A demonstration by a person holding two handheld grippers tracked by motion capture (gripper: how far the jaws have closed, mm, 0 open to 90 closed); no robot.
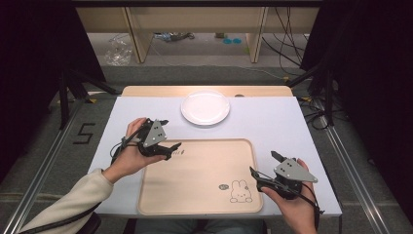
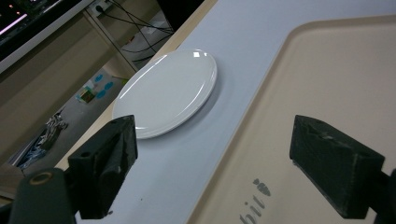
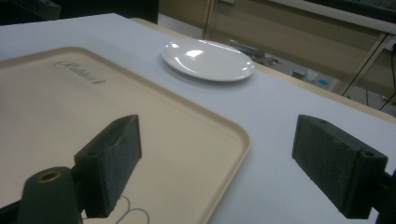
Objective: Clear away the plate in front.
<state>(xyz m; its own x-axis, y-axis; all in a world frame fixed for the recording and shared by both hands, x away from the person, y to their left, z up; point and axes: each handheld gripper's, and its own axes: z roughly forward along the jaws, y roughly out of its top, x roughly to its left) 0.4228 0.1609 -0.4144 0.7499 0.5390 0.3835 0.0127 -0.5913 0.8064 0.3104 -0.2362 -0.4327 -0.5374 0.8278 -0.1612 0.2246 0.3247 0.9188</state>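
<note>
Both hands are up over the surface (image 1: 292,122), a gripper in each. The left gripper (image 1: 168,136) hangs at the tray's far left corner, jaws spread wide with nothing between them. In the left gripper view one jaw sits over the pale surface and the other over the tray (image 2: 336,93), straddling its rim, and the white plate (image 2: 166,91) lies just ahead, past the rim.

Over on the other side, the right gripper (image 1: 265,163) hovers at the tray's right edge, near the corner with the little rabbit drawing (image 1: 238,191). Its jaws are wide apart too, holding nothing. In the right gripper view one jaw is above the tray (image 3: 70,116), the other above the bare surface beside it, and the plate (image 3: 208,59) sits well beyond the tray's far rim.

From the high view, the plate (image 1: 205,107) rests flat on the surface just behind the tray (image 1: 195,180), apart from it, roughly centred. The tray lies flat at the near edge, nothing on it. Neither gripper touches plate or tray, as far as the views show.
</note>
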